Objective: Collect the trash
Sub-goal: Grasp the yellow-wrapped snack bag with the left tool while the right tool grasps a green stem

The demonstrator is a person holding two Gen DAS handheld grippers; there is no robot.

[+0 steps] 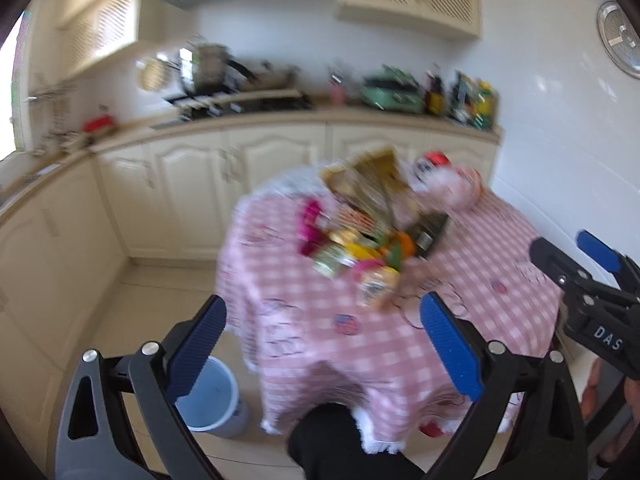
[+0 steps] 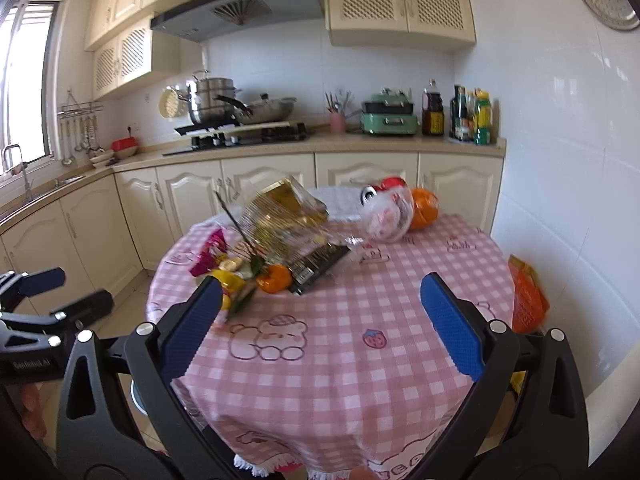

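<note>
A: Where is the trash?

B: Heaped on the round table, left of centre in the right wrist view: a crumpled gold and clear wrapper (image 2: 286, 216), a magenta snack packet (image 2: 208, 254), a dark flat package (image 2: 320, 266), yellow scraps, and an orange (image 2: 274, 278) among them. Further back, upper right of the cloth, lies a white plastic bag (image 2: 386, 214) with a red can (image 2: 380, 190) behind it and a second orange (image 2: 424, 208) touching it.

A: And the surface?

B: A pink checked tablecloth (image 2: 340, 360) printed with bears and strawberries, fringed at the hem. Behind it run cream base cabinets (image 2: 264, 184), a beige counter carrying a hob with steel pots (image 2: 216, 100), a green appliance (image 2: 388, 114) and bottles (image 2: 472, 116). An extractor hood (image 2: 236, 8) and lattice-door wall cupboards fill the top; a window sits at the left edge.

A: The grippers?

B: The right gripper (image 2: 320, 320) hovers over the near cloth, its blue-padded jaws spread wide and holding nothing. The left gripper (image 1: 322, 344) is likewise spread and empty, at the table's near-left edge.

A: What does one view give that the other lacks?

B: The left wrist view, much blurred, shows a pale blue bin (image 1: 212, 396) on the floor beside the table, lower left. The right wrist view alone shows an orange bag (image 2: 528, 300) off the table's right edge.
</note>
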